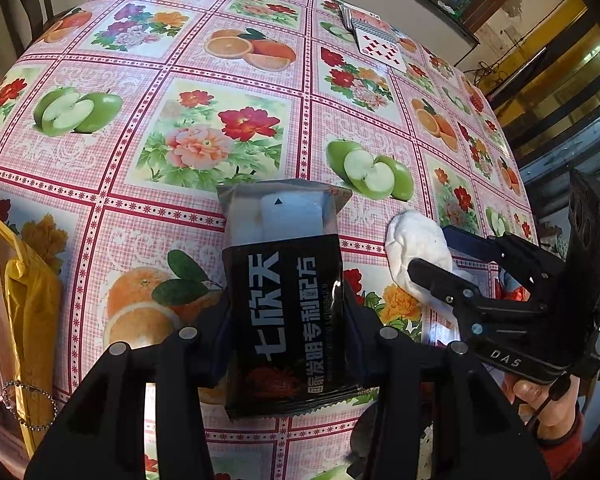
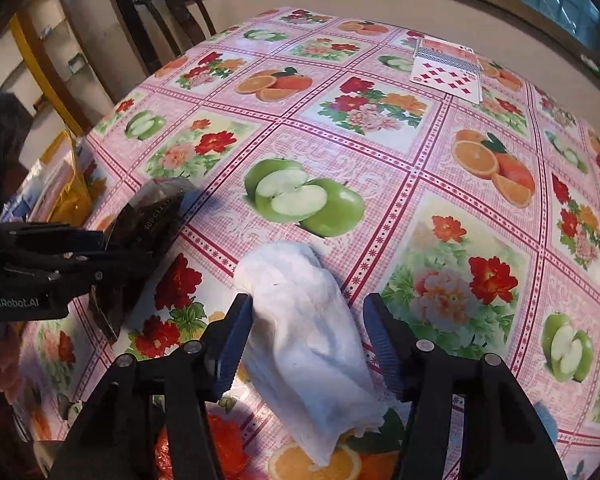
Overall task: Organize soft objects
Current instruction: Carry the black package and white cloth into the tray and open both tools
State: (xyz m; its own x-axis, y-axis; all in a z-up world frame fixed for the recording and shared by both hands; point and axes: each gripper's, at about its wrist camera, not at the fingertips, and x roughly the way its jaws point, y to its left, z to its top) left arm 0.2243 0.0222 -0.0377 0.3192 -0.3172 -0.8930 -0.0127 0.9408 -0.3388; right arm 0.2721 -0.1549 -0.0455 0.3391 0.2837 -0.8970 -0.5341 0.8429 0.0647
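My left gripper (image 1: 287, 320) is shut on a black packet (image 1: 288, 300) with white Chinese lettering and a clear window at its far end; the packet sticks out forward over the fruit-and-flower tablecloth (image 1: 204, 60). From the right wrist view the same packet (image 2: 148, 216) shows at the left in the left gripper (image 2: 112, 248). A crumpled white cloth (image 2: 304, 320) lies on the table between the fingers of my right gripper (image 2: 306, 324). Its left pad touches the cloth and the right pad stands just clear. The left wrist view shows the right gripper (image 1: 440, 252) straddling the cloth (image 1: 414, 236).
Playing cards (image 2: 448, 72) lie spread at the far side of the table, near the window wall. A yellow plastic bag (image 1: 32, 300) hangs at the table's left edge. Something red and crinkled (image 2: 228, 440) sits under my right gripper. A dark chair (image 2: 172, 8) stands behind the table.
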